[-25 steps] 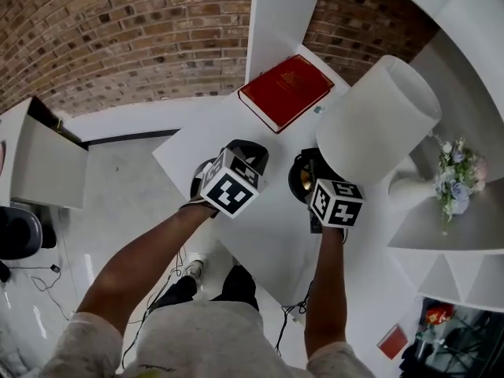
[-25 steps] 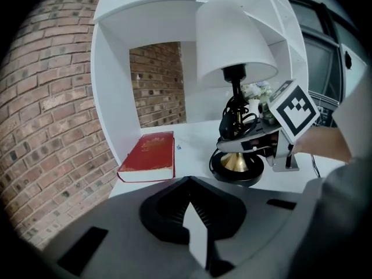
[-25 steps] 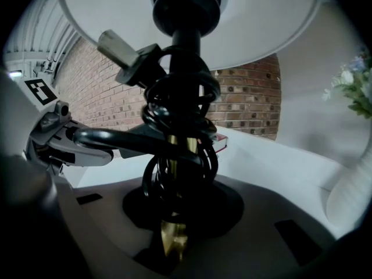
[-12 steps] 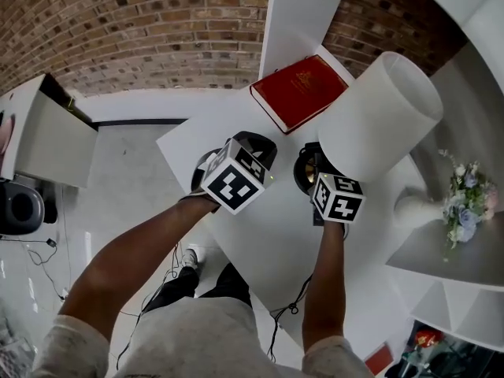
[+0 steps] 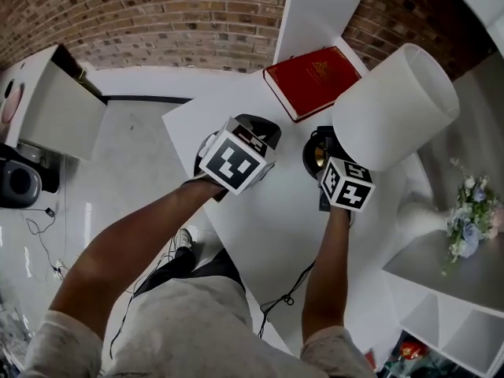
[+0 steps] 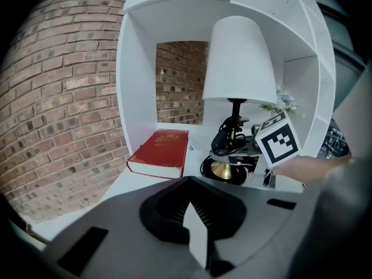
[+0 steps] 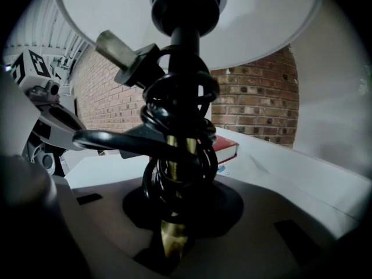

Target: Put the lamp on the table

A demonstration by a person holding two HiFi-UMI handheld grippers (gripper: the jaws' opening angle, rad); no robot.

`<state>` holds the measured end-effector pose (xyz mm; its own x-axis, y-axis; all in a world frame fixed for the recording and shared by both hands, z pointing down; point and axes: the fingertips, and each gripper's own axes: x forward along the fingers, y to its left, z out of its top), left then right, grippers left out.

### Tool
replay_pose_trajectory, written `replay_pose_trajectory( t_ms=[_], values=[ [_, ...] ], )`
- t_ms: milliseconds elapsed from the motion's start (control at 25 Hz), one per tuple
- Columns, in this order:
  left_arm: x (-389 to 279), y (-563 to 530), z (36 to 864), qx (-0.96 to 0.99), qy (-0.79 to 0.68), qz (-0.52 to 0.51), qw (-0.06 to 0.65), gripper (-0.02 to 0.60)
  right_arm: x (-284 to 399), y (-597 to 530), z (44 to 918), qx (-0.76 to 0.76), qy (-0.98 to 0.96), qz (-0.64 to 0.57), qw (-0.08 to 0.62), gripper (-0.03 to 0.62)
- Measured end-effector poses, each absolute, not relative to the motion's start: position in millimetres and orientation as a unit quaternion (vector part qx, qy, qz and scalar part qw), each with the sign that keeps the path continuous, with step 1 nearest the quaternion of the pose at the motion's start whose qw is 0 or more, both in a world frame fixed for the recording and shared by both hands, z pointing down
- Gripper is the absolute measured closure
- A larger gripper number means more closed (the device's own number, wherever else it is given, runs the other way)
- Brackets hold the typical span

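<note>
Closest in, the left gripper (image 6: pixel 195 237) has its jaws pressed together on nothing and hangs low over the table (image 5: pixel 276 227), doing nothing. The right gripper (image 7: pixel 168 237) is the busy one. Its jaws are about half open and clamped on the lamp (image 5: pixel 394 105), gripping the brass stem (image 7: pixel 168 225) just under the black cord (image 7: pixel 180 115) coiled round it.

The lamp stands upright near the table's far end. Its brass base (image 6: pixel 224 170) is right at the white top, but I honestly can't tell whether it's resting there or a hair above.

So I'd call this the set-down step, nearly done. My guess is the next move needs the base flat and steady first. After that, ease the right jaws apart and back straight out without snagging that cord or nudging the big shade, since it looks top-heavy.

Just past the base lies a red book (image 5: pixel 311 71), close but not touching. Off to the right are flowers (image 5: pixel 471 211) on a lower shelf, with the brick wall (image 5: pixel 157 14) behind.

Count: two grippers, one lamp, one book, one bunch of flowers.
</note>
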<state>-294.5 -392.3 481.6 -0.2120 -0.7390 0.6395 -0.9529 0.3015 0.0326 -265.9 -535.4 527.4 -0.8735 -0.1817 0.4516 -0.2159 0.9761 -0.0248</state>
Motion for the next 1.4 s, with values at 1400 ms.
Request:
replay_pose_trajectory(
  t_ms=[1400],
  values=[
    [-288.5, -433.6, 504.6, 0.537, -0.785, 0.137, 0.278, 0.586, -293.6, -545.5, 536.3, 0.065, -0.980, -0.001, 0.189, 0.499]
  ],
)
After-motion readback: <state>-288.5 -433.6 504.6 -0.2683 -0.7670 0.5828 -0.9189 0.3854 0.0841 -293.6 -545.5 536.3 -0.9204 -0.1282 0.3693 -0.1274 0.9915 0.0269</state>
